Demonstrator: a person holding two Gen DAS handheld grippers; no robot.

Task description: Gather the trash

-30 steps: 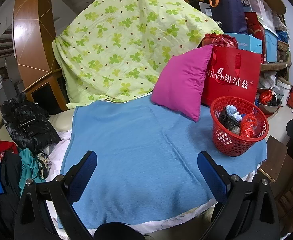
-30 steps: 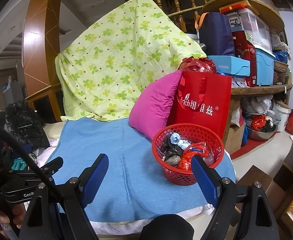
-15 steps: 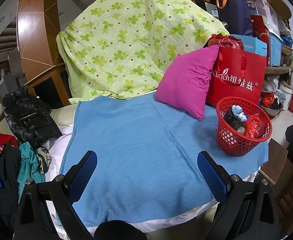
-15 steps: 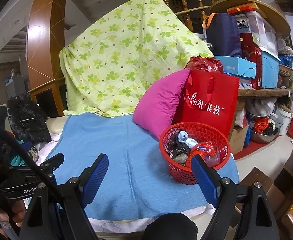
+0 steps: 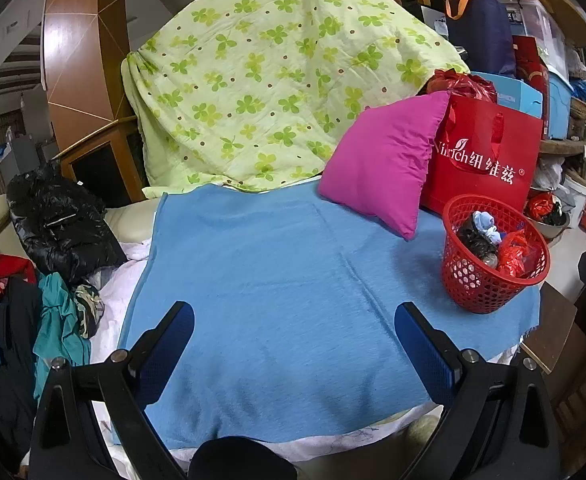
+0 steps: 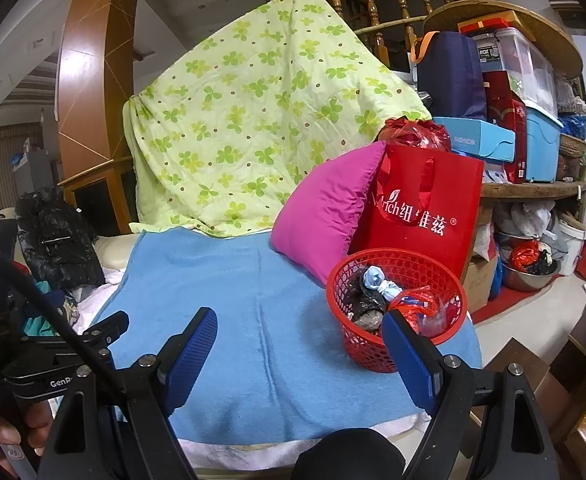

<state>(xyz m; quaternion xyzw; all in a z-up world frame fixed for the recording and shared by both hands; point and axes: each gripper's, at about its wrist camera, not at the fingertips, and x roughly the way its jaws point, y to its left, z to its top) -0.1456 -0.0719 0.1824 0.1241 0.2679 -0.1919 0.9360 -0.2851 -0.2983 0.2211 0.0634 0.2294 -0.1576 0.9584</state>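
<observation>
On the left, we hold the left gripper (image 5: 293, 334) tilted downward over the blue blanket (image 5: 293, 280), its two blue-padded fingers (image 5: 165, 352) spread wide with only bare blanket between them; it grips and touches nothing. In the right wrist view part of this same tool shows at the lower left edge, with our hand (image 6: 9, 436) wrapped around its handle.

Further right, we hold the right gripper (image 6: 299, 348) tilted downward in the same way, above the near edge of the blanket. Its jaws stand wide apart and empty, the pads clear of everything.

The red basket (image 6: 357, 344) sits on the right end of the blanket, upright, holding the trash: a dark crumpled bag (image 6: 363, 300), a light blue knotted bundle (image 6: 379, 284) and red plastic wrapping (image 6: 421, 308). From the right gripper, the basket lies ahead of and partly behind its right finger (image 6: 409, 360), not between the jaws. From the left gripper, it stands well off to the right, beyond the right finger. Just behind the basket a pink pillow (image 5: 381, 168) leans against a red paper bag (image 5: 489, 164).
</observation>
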